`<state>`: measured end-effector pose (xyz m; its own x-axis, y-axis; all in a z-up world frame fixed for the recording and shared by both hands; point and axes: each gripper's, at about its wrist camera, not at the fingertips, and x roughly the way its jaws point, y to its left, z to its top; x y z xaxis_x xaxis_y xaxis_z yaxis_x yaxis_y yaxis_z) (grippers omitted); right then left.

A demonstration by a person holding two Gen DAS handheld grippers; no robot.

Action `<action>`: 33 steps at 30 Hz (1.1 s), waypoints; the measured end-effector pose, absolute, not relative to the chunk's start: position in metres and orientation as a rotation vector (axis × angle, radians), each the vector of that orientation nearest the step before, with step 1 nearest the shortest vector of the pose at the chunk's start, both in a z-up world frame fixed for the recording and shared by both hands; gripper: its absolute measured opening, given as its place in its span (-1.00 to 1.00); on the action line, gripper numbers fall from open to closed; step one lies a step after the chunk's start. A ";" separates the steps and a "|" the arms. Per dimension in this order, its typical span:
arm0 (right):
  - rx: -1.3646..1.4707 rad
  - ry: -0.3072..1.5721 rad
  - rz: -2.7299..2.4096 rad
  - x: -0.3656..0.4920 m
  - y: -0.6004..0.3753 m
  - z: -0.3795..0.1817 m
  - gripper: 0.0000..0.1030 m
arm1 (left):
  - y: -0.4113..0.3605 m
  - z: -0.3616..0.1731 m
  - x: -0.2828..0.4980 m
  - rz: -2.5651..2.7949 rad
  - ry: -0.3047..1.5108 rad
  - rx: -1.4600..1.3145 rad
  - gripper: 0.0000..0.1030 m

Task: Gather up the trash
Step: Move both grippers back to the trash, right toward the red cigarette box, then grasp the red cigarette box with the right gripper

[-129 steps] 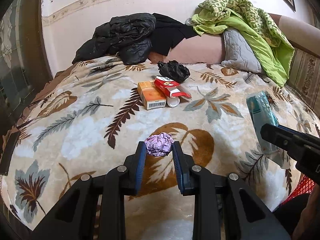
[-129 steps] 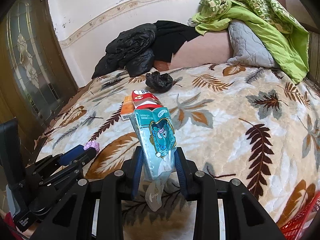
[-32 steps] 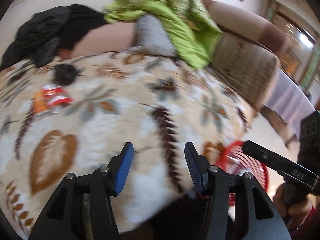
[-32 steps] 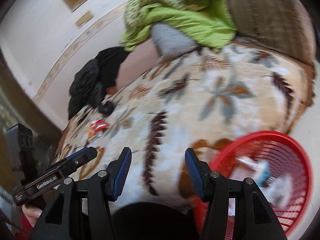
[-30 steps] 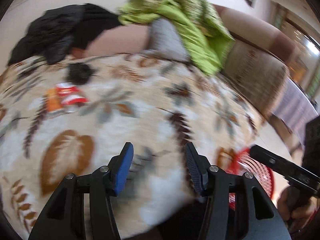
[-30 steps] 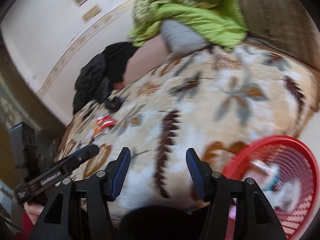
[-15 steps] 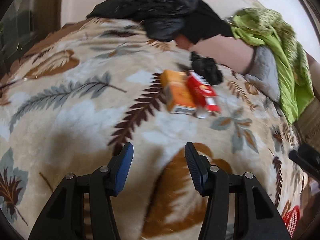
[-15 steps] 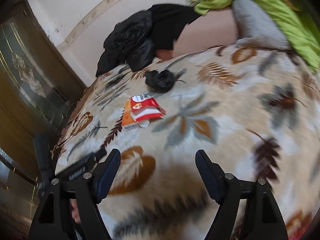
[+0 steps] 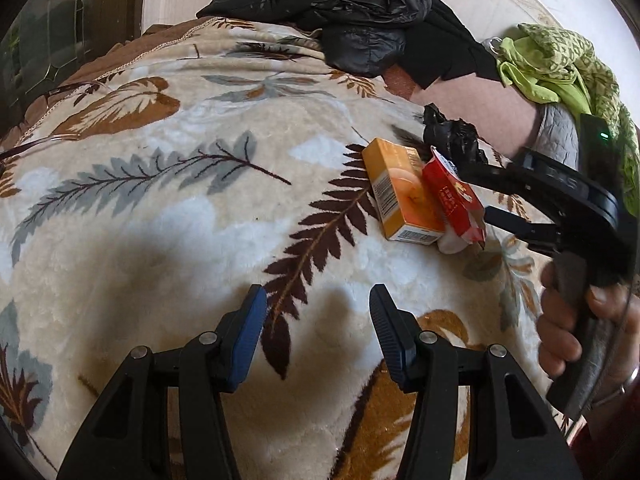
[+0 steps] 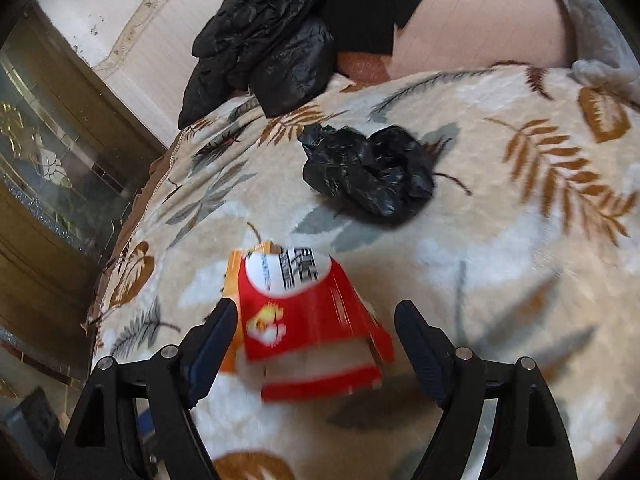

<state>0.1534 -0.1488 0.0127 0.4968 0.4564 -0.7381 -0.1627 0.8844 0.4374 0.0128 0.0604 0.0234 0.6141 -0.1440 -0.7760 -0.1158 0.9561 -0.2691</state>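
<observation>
On the leaf-patterned blanket (image 9: 168, 216) lie an orange box (image 9: 404, 196), a red packet (image 9: 452, 196) leaning against it, and a crumpled black bag (image 9: 452, 140) just beyond. My left gripper (image 9: 316, 312) hovers open over bare blanket, short of the box, with nothing between its fingers. My right gripper (image 10: 316, 320) is down at the red packet (image 10: 308, 312), which lies between its widely spread, still opening jaws; the pads do not press on it. The orange box (image 10: 232, 280) peeks out behind the left finger. The black bag (image 10: 368, 172) lies farther on. In the left wrist view the right gripper (image 9: 476, 194) comes in from the right.
A black jacket (image 9: 352, 4) is heaped at the bed's head, with a green cover (image 9: 560, 60) and grey pillow (image 9: 556, 128) to its right. A person's hand (image 9: 568, 320) holds the right gripper. A glass-panelled door (image 10: 52, 168) stands left of the bed.
Both grippers swung away from the red basket at the bedside back over the bed. The right one moved in close over the red packet and its jaws spread wider.
</observation>
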 end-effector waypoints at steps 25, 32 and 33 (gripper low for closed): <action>0.465 0.884 0.142 0.014 -0.203 0.027 -0.56 | 0.032 0.029 0.026 -0.120 0.893 -0.282 0.01; 0.473 0.904 0.122 0.013 -0.216 0.023 -0.60 | -0.015 0.046 0.054 -0.277 0.880 -0.241 0.01; 0.491 0.912 0.123 0.012 -0.219 0.020 -0.58 | -0.022 0.045 0.061 -0.281 0.885 -0.223 0.00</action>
